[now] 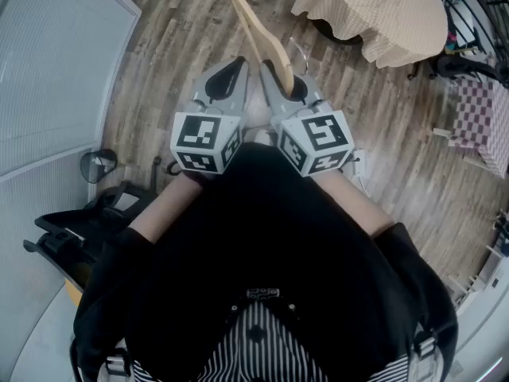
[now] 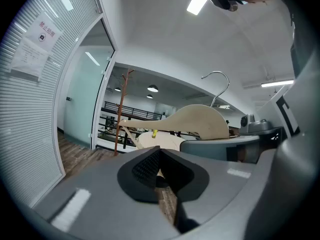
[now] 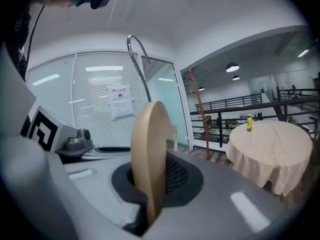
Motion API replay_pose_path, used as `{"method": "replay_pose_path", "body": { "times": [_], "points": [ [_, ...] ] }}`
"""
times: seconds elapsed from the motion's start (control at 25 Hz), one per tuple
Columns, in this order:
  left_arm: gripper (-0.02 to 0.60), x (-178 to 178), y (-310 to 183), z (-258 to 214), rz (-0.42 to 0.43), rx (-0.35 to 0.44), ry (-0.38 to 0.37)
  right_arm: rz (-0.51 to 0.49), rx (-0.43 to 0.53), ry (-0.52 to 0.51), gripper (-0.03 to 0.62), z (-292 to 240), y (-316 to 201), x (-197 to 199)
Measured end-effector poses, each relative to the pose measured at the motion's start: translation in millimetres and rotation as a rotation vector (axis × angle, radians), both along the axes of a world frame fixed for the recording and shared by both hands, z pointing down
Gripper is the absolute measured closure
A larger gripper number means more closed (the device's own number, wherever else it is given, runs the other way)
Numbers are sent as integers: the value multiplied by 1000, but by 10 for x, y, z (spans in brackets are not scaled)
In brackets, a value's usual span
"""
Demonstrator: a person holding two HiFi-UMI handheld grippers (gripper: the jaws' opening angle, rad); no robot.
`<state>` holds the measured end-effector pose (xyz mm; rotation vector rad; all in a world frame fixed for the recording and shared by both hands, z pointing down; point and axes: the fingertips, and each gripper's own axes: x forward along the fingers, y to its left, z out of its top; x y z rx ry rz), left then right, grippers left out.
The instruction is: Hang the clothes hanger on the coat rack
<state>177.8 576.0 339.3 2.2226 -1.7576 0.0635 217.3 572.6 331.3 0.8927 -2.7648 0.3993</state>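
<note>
My right gripper [image 1: 280, 78] is shut on the wide end of a pale wooden clothes hanger [image 1: 253, 24], which runs up and to the left from it in the head view. In the right gripper view the hanger [image 3: 149, 149] stands edge-on between the pads, its metal hook [image 3: 137, 54] curving above. My left gripper [image 1: 229, 74] sits right beside it, shut on nothing. From the left gripper view the hanger [image 2: 197, 122] shows at the right. The coat rack [image 3: 199, 115], a thin reddish-brown pole with pegs [image 2: 120, 111], stands far ahead by the glass door.
A round table under a checked cloth [image 3: 272, 149] with a yellow bottle [image 3: 249, 122] stands ahead to the right. A glass wall with blinds [image 1: 48, 70] runs along the left. Black equipment [image 1: 79, 233] sits low at the left. Railings [image 3: 235, 109] lie behind the rack.
</note>
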Motion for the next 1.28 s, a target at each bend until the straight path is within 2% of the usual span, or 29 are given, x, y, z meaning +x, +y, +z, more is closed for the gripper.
{"method": "replay_pose_path", "body": {
  "times": [0.36, 0.88, 1.28],
  "points": [
    [580, 257, -53, -52, -1, 8, -3, -24, -12, -20, 594, -15, -22, 213],
    [580, 914, -29, -10, 9, 22, 6, -15, -11, -32, 593, 31, 9, 825],
    [580, 1115, 94, 50, 4, 18, -4, -51, -18, -22, 592, 127, 224, 961]
  ]
}}
